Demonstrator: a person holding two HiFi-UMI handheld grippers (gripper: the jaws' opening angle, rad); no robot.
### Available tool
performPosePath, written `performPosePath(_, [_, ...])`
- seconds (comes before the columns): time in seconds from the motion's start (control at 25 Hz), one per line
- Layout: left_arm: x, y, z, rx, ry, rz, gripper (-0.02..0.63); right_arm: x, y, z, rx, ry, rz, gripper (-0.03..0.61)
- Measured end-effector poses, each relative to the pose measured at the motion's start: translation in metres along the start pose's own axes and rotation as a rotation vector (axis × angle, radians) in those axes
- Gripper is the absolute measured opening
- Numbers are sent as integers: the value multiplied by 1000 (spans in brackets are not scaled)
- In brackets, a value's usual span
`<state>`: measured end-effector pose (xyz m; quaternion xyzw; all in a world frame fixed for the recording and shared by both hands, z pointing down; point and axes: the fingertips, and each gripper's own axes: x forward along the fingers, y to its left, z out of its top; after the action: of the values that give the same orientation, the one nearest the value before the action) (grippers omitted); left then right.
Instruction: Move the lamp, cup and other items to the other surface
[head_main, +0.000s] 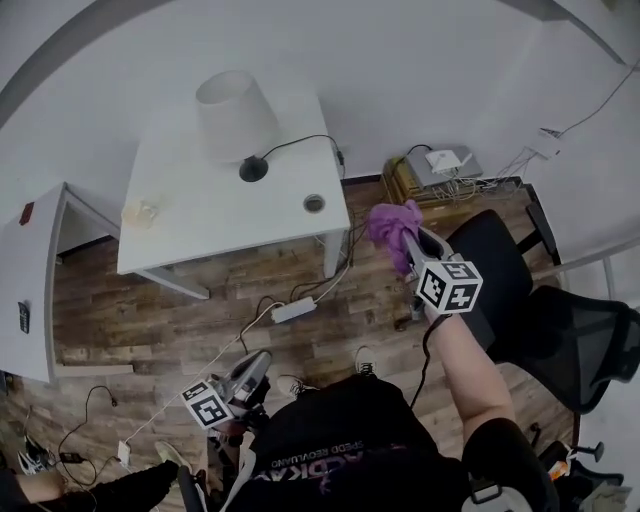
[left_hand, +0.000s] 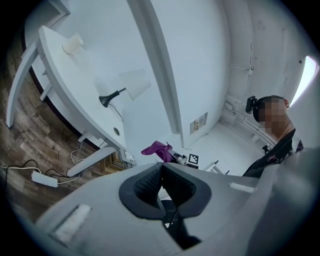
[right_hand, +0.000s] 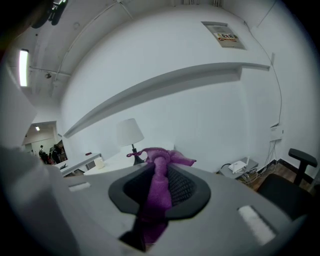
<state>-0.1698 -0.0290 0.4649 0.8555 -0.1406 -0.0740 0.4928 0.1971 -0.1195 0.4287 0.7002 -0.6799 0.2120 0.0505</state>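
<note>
white table (head_main: 215, 205) upper left, lamp (head_main: 236, 115) and cup (head_main: 143, 213) on it. right gripper (head_main: 404, 238) pinches purple cloth (head_main: 388, 220); left gripper (head_main: 257, 366) pressed together, empty. carry with firm pinch, clear of lamp.

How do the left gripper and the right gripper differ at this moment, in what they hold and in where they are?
The right gripper is closed on a purple cloth; the left gripper is closed with nothing between its jaws. In the head view the right gripper is held out toward the white desk, near the black chair, while the left gripper sits low, close to the person's body. Both carry a cube with square markers.
</note>
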Motion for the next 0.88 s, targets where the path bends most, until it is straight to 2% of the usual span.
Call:
performPosePath(0.36, [84,-24,-47,-15,86,-45,-3,-68,-133,-9,94,-9,-150,72])
performPosePath(0.6, [130,-31,-67,-25,143,-56,-3,-95,-202,-16,150,-26,-233,72])
performPosePath(0.88, [186,-45,-101,-35,200,-84,-3,-140,-302,-49,181,13,-378,72])
